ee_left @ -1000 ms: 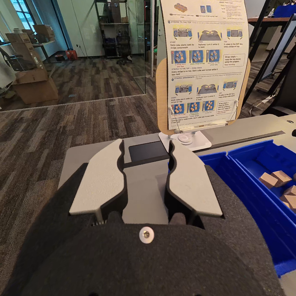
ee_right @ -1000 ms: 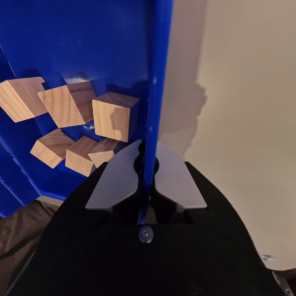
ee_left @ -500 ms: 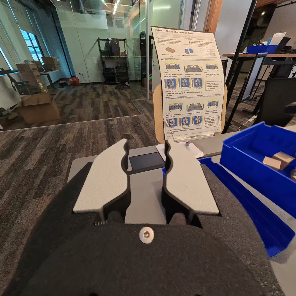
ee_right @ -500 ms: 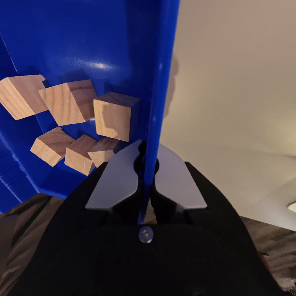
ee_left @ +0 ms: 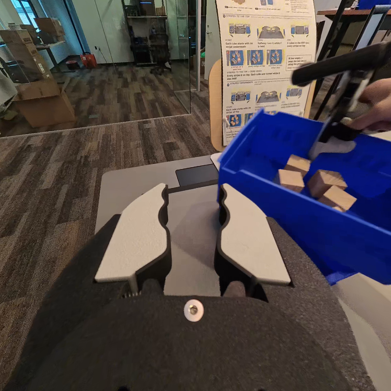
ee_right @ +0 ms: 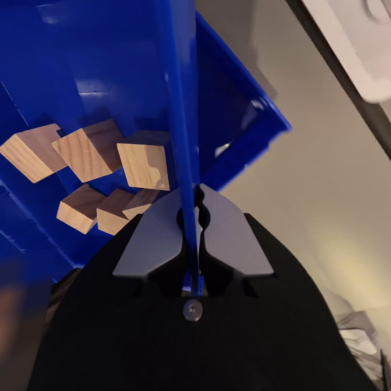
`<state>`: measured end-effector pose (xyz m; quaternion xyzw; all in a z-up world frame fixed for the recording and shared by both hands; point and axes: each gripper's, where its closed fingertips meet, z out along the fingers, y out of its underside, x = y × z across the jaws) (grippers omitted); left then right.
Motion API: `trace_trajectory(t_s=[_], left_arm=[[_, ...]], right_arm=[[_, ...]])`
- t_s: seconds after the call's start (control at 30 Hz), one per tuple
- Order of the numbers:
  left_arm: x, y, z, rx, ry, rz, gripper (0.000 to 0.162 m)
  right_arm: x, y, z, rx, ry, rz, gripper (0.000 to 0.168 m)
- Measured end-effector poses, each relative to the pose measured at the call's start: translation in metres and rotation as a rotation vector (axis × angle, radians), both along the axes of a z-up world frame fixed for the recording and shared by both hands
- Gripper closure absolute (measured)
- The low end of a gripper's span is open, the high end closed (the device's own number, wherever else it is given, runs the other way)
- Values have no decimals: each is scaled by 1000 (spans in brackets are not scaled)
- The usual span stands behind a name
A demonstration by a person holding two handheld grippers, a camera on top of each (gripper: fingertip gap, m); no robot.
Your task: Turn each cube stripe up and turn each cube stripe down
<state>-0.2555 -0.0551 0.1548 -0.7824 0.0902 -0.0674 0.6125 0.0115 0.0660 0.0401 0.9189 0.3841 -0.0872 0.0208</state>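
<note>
My right gripper [ee_right: 190,188] is shut on the side wall of a blue bin [ee_right: 182,105] and holds it in the air, tilted. Several wooden cubes [ee_right: 146,165] lie bunched inside against that wall; only plain wood faces show. In the left wrist view the lifted blue bin [ee_left: 296,222] hangs to the right of my left gripper [ee_left: 192,188], with the cubes [ee_left: 292,179] inside and the right gripper [ee_left: 330,146] clamped on its far rim. My left gripper is open and empty above the grey table [ee_left: 135,182].
A second blue bin [ee_right: 237,131] lies under the lifted one; its edge shows in the left wrist view [ee_left: 340,277]. An instruction sheet [ee_left: 264,63] stands on a white base [ee_right: 359,53] at the table's back. A person's hand [ee_left: 376,110] holds the right gripper.
The right gripper has lifted the blue bin with the cubes off the table and carried it left, close to my left gripper. The left gripper stays open.
</note>
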Motion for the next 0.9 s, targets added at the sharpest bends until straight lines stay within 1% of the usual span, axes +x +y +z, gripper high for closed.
trace_trajectory(t_s=[0.13,0.2,0.27,0.3,0.37,0.43,0.5,0.57,0.67,0.8,0.9], left_arm=[[-11,-14,-3,-18,41,68,115],[-20,-25,2,7,34,108,114],[-25,-38,12,67,13,132,115],[-27,-46,18,103,-1,145,117],[-29,-59,31,187,-47,156,134],[-26,-69,42,263,-88,124,137],[-24,-71,46,289,-135,81,136],[-26,-66,42,266,-153,63,135],[-37,-54,31,213,-161,80,128],[-39,-43,20,149,-186,60,124],[-33,-38,19,140,-181,46,122]], right_arm=[[-86,3,-12,-21,24,119,162],[-125,4,-19,-31,37,151,163],[-161,6,-27,-35,45,177,163],[-178,7,-31,-35,45,190,162],[-209,7,-38,-23,46,229,161],[-237,9,-46,-10,52,250,162],[-260,11,-53,-4,65,256,162],[-277,11,-63,-11,73,252,161],[-291,9,-87,-32,74,241,161],[-291,8,-129,-22,40,235,162],[-285,8,-152,-14,20,205,161]])
